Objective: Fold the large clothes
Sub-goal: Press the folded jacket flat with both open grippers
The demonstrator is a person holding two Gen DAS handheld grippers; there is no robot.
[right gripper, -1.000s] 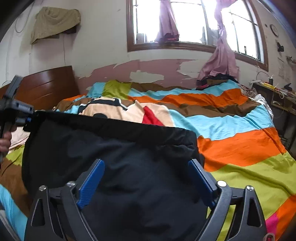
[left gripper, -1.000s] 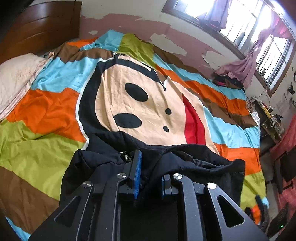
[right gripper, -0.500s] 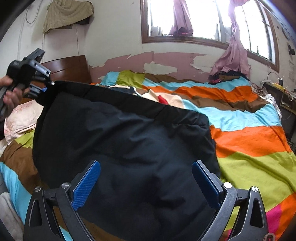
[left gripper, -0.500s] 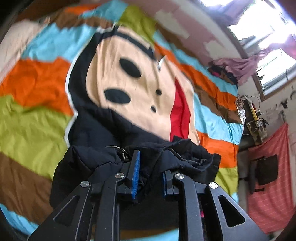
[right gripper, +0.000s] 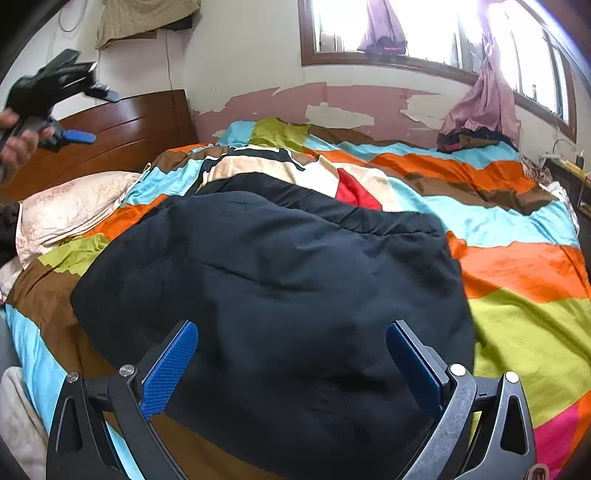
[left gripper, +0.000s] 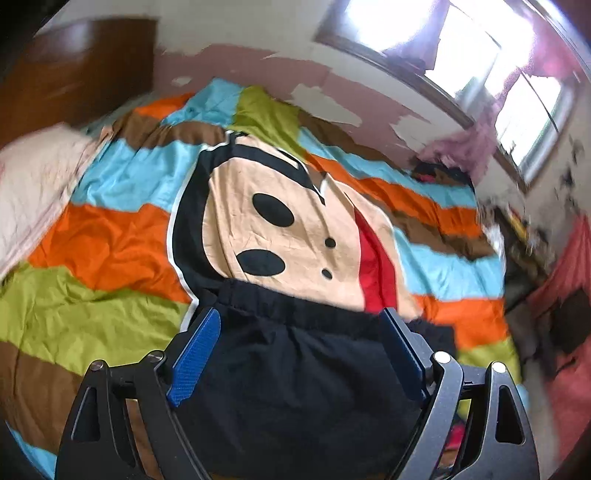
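Note:
A large black padded garment (right gripper: pixel 277 288) lies folded in a heap on the striped bedspread (right gripper: pixel 517 266). In the left wrist view the garment (left gripper: pixel 295 369) sits below my left gripper (left gripper: pixel 299 354), whose jaws are opening wide with nothing pressed between the blue pads (left gripper: pixel 195 358). The right wrist view shows the left gripper (right gripper: pixel 99 116) lifted at the upper left, held by a hand (right gripper: pixel 18 140), clear of the cloth. My right gripper (right gripper: pixel 291 365) hovers over the garment's near part, its jaws still opening and gripping nothing.
A pale pillow (right gripper: pixel 70 206) lies at the left by the wooden headboard (right gripper: pixel 122 136). A pile of clothes (right gripper: pixel 472 140) sits at the bed's far right under the window (right gripper: pixel 424 29). Cluttered furniture (left gripper: pixel 524 236) stands beyond the bed's right edge.
My left gripper has let go of the garment's edge, spread its jaws and risen. The lifted black cloth has dropped flat onto the bed. My right gripper has sunk a little.

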